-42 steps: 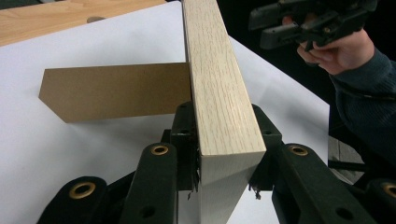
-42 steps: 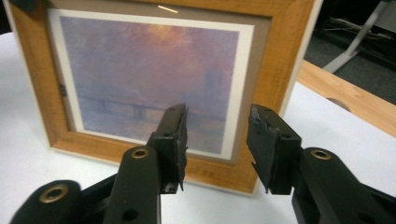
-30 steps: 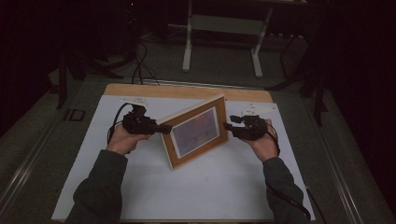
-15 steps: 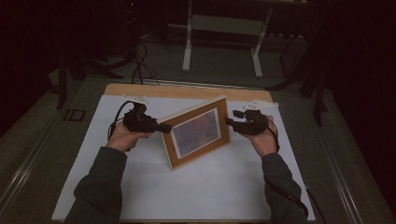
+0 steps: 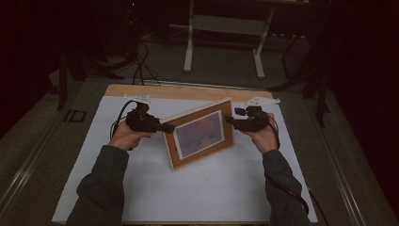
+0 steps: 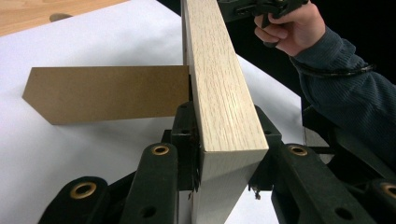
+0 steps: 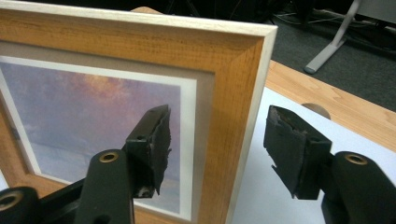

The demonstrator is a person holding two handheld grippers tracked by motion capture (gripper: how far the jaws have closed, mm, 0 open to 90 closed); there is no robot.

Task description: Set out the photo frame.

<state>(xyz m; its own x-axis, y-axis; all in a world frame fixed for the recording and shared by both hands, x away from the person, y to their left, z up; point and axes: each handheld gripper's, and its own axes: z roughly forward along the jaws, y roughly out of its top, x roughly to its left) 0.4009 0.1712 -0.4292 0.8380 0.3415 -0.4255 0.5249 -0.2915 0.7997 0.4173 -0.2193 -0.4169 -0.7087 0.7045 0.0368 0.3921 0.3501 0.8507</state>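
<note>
The high view is dim and grainy, its corners at 10 and 2 o'clock sinking into black; only the white sheet covering the table (image 5: 207, 188) catches soft light. Both gripper views are brighter and evenly lit, with the near black jaws slightly soft at 6 o'clock.

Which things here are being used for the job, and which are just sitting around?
In the job:
- picture frame, upright on the white sheet
- its brown stand at the back
- left gripper, shut on the frame's edge
- right gripper, jaws just opened, either side of the frame's other edge

Just about:
- metal stand legs on the floor
- cables
</note>
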